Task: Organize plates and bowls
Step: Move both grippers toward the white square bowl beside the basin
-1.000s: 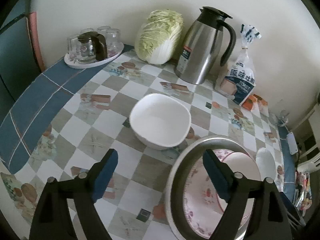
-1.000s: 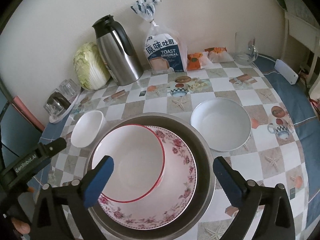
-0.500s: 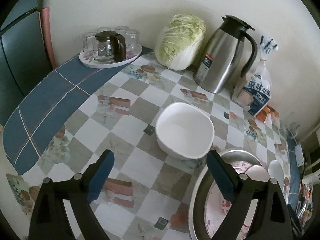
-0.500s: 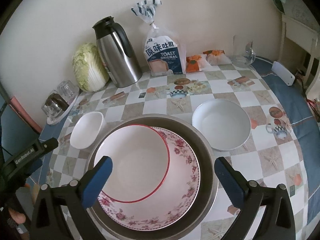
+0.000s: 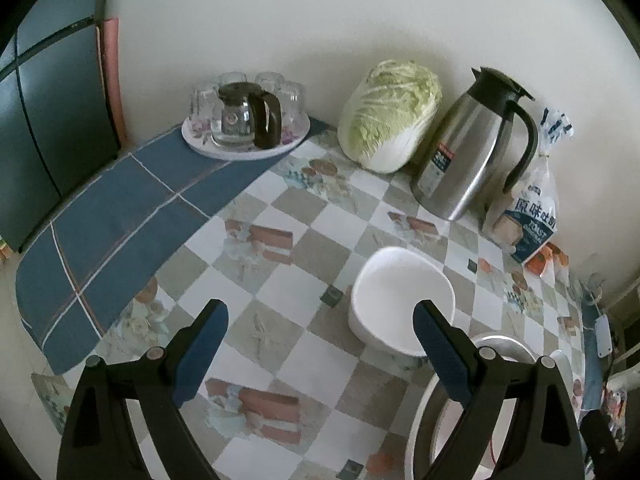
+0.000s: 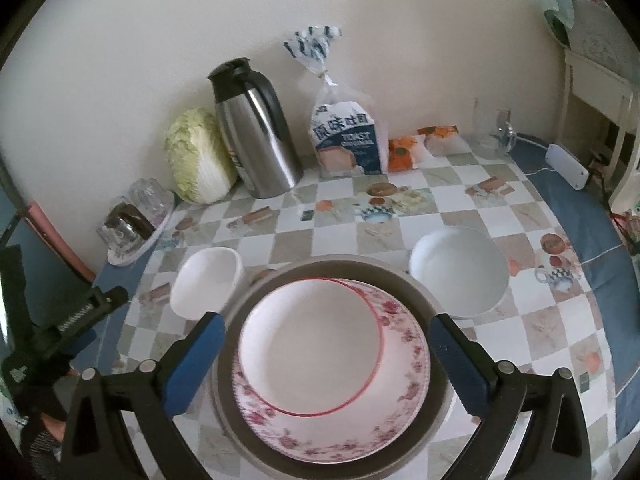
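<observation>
Landmark: metal basin (image 6: 434, 300). Inside it, a floral plate (image 6: 400, 400) with a red-rimmed plate (image 6: 308, 340) stacked on top, offset toward the basin's left. Small white bowl (image 6: 206, 286) on the table just left of the basin; wide white bowl (image 6: 460, 272) just right of it. Right gripper (image 6: 326, 356) above the basin, jaws spread wide, holding nothing. Left gripper (image 5: 320, 336) left of the basin, also wide open and empty, its right finger (image 5: 440, 352) overlapping the small bowl in the left wrist view.
</observation>
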### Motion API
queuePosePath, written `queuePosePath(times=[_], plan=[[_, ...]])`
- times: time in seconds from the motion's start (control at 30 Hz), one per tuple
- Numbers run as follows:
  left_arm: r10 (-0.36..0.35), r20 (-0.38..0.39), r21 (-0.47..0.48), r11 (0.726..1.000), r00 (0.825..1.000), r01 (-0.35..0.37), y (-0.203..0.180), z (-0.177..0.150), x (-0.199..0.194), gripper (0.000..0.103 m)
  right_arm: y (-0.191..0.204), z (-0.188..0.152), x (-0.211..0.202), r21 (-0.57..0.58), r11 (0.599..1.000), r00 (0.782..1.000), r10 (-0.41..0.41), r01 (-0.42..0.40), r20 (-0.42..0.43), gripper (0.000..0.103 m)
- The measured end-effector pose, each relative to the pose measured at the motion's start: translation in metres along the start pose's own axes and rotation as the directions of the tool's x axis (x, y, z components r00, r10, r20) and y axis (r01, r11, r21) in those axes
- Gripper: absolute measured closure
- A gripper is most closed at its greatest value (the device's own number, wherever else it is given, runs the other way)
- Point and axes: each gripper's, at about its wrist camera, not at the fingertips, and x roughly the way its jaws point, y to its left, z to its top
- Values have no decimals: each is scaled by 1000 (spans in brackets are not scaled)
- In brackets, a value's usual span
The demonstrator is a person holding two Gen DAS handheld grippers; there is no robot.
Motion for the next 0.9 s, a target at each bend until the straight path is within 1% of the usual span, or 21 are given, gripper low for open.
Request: queuePosePath(times=[0.2,0.33,0.47,0.7,0.9], plan=[[1,28,-29,1000,1000,0,13,7,0,9,32,7,-4,-39,998,999,39,-40,-9,0],[-13,13,-55,998,1000,14,22,11,5,9,54,13,-10,-62,995,997,73,-74,-9,0],[-2,-2,-71,997,1000,1,31,13,10,9,78,17,-19,-100,989,994,109,-109,-8,0],[-15,-20,-115,993,1000,13,46,17,13,9,111,28,-18,-148,985,996,88,-90,-19,0],[-53,-58,-138,989,997,44,47,19,23,9,131,49,3,-157,984,995,80,-87,-53,0]])
